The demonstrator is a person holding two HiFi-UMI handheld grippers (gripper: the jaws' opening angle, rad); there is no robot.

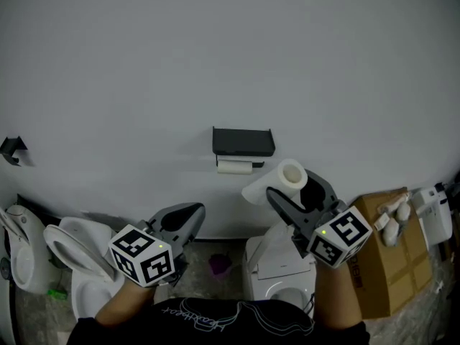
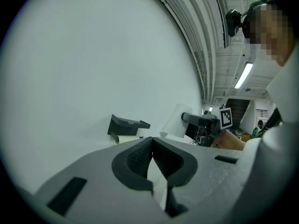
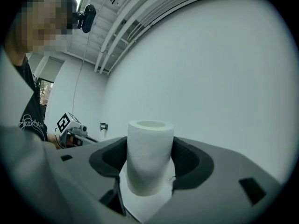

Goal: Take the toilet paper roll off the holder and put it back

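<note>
The left gripper (image 1: pixel 183 220) is held low, its jaws pressed together with nothing between them. The right gripper (image 1: pixel 300 196) sits higher, its jaws clamped on the sides of a white roll (image 3: pixel 148 157), which stands upright between them with its hollow core facing up. A loose sheet (image 1: pixel 255 189) trails from the roll's left side. Below are a toilet (image 1: pixel 79 257) at left, a second toilet (image 1: pixel 277 261) in the middle, and a cardboard box (image 1: pixel 392 257) at right. Farther back, a black holder (image 1: pixel 243 142) is fixed to the pale wall (image 1: pixel 230 49), with white paper (image 1: pixel 234 167) under it. The roll is off the holder, near its lower right.
</note>
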